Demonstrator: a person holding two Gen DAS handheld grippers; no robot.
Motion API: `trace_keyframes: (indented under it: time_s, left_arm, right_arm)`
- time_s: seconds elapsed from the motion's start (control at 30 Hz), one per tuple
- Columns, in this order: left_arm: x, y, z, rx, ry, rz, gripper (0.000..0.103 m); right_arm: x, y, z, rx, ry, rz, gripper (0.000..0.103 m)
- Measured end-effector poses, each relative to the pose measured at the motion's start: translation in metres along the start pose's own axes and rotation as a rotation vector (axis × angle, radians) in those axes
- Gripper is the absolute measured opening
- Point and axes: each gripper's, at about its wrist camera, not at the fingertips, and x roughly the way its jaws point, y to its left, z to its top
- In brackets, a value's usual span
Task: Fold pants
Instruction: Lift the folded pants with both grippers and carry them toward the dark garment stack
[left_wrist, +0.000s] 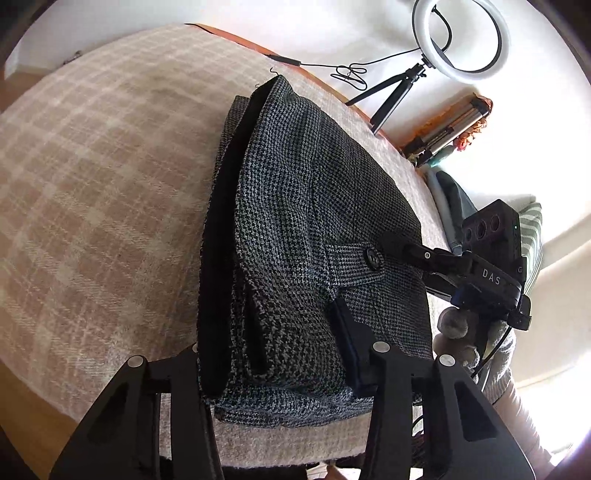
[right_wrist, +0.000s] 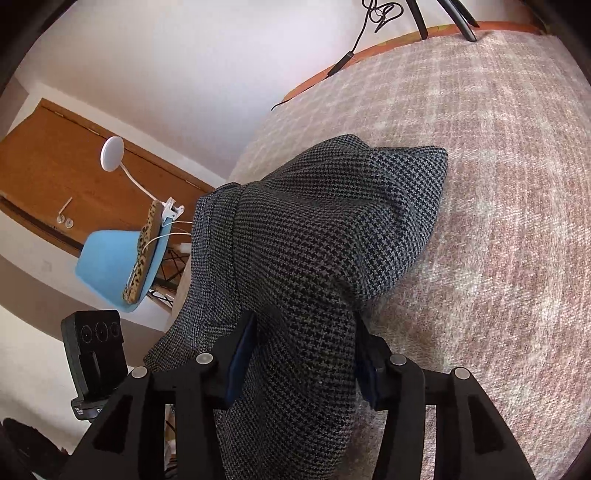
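The grey houndstooth pants (left_wrist: 314, 206) lie folded in a thick bundle on a beige plaid blanket (left_wrist: 92, 184), black waistband lining along their left side and a buttoned tab near the right. My left gripper (left_wrist: 271, 350) is shut on the bundle's near end; its blue right pad (left_wrist: 347, 347) presses the cloth and its left pad is hidden under the fabric. In the left wrist view my right gripper (left_wrist: 391, 247) reaches in beside the button. In the right wrist view it (right_wrist: 303, 354) is shut on a raised, bunched fold of the pants (right_wrist: 314, 240), with cloth filling the gap between its pads.
The blanket (right_wrist: 498, 221) ends at an orange edge at the back. A ring light on a tripod (left_wrist: 461, 40) and a loose cable (left_wrist: 347, 74) stand behind it. A blue chair (right_wrist: 110, 269), a white lamp (right_wrist: 112, 153) and a wooden door (right_wrist: 74, 166) are at the left.
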Motion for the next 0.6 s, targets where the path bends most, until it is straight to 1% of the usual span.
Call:
trace_keyframes:
  time_s: [0.07,0.1,0.13,0.17,0.27,0.3,0.37,0.47,0.6]
  left_arm:
    - [-0.001,-0.003,-0.001,0.010,-0.010,0.010,0.039]
    - [-0.002,-0.005,-0.001,0.021,-0.017,0.020,0.039]
    - [-0.003,-0.010,-0.001,0.038,-0.026,0.030,0.037]
    - [-0.004,-0.015,-0.001,0.059,-0.034,0.044,0.036]
    - [-0.007,-0.026,0.001,0.103,-0.055,0.063,0.033]
    - [-0.008,-0.027,0.002,0.104,-0.059,0.062,0.033]
    - [-0.007,-0.026,0.002,0.093,-0.056,0.050,0.032]
    - [-0.009,-0.028,0.001,0.096,-0.062,0.046,0.032]
    - [-0.019,-0.041,-0.002,0.143,-0.092,0.053,0.031]
  right_arm:
    - [0.000,-0.007,0.000,0.031,-0.010,0.012,0.042]
    - [0.001,-0.007,0.001,0.032,-0.012,0.008,0.035]
    - [0.001,-0.005,0.001,0.019,-0.016,-0.011,0.031]
    - [0.001,0.001,0.002,-0.011,-0.019,-0.044,0.026]
    - [-0.003,0.032,0.002,-0.147,-0.045,-0.189,0.018]
    - [-0.005,0.043,0.002,-0.189,-0.055,-0.229,0.017]
    - [-0.009,0.060,0.003,-0.244,-0.075,-0.280,0.014]
    - [-0.017,0.077,0.002,-0.303,-0.102,-0.320,0.010]
    - [-0.024,0.095,0.001,-0.360,-0.124,-0.364,0.009]
